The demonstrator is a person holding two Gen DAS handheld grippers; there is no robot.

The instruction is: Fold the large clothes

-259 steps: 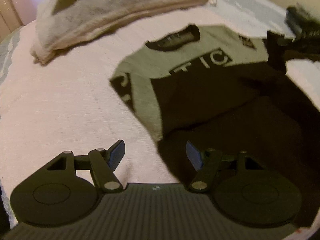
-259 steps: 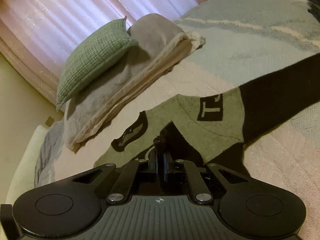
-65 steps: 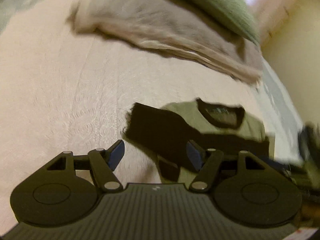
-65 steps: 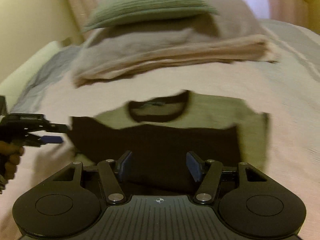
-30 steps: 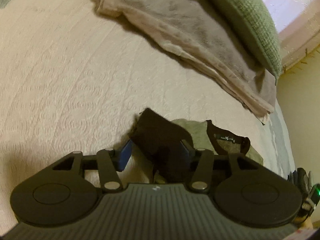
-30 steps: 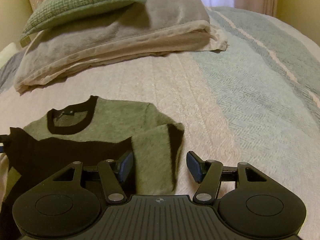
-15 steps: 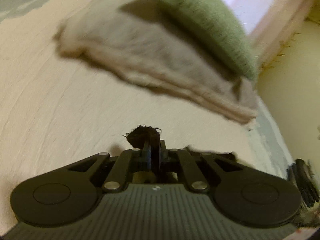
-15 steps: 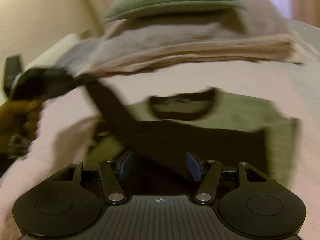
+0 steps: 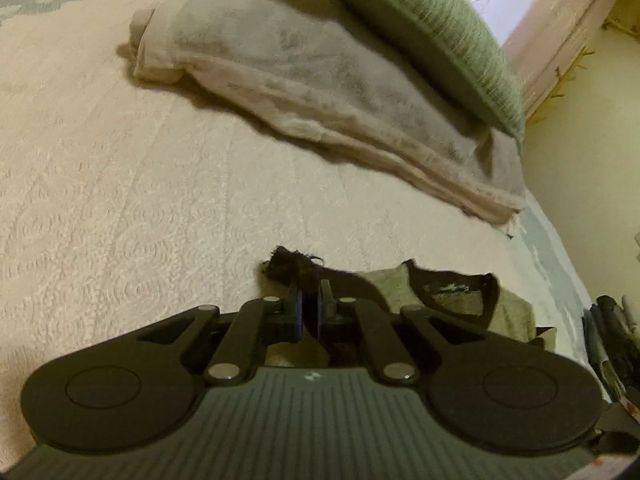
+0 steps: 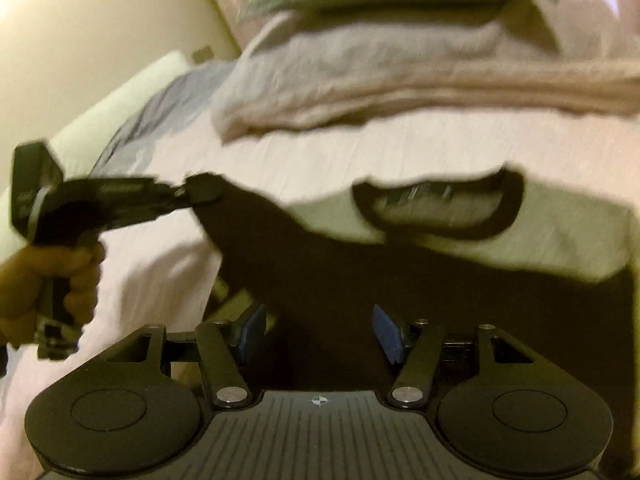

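Note:
A green and black sweater [image 10: 560,236] lies on the cream bedspread [image 9: 120,184], its black collar [image 10: 436,208] toward the pillows. My left gripper [image 9: 310,300] is shut on the black sleeve end [image 9: 292,264], which sticks out past the fingertips. In the right wrist view that same left gripper [image 10: 188,196], held by a hand [image 10: 48,280], lifts the sleeve [image 10: 280,240] up and leftward off the bed. My right gripper [image 10: 318,332] is open, hovering over the dark lower body of the sweater with nothing between its blue pads [image 10: 386,334].
A folded beige-grey blanket [image 9: 320,80] with a green cushion [image 9: 432,28] on top lies across the bed beyond the sweater. A yellow wall [image 9: 592,160] stands at the right. Dark objects [image 9: 612,340] sit at the bed's right edge. The right wrist view is motion-blurred.
My left gripper closed on the black sleeve end about half a second ago and has raised it. My right gripper stayed open and swung back left over the sweater's body.

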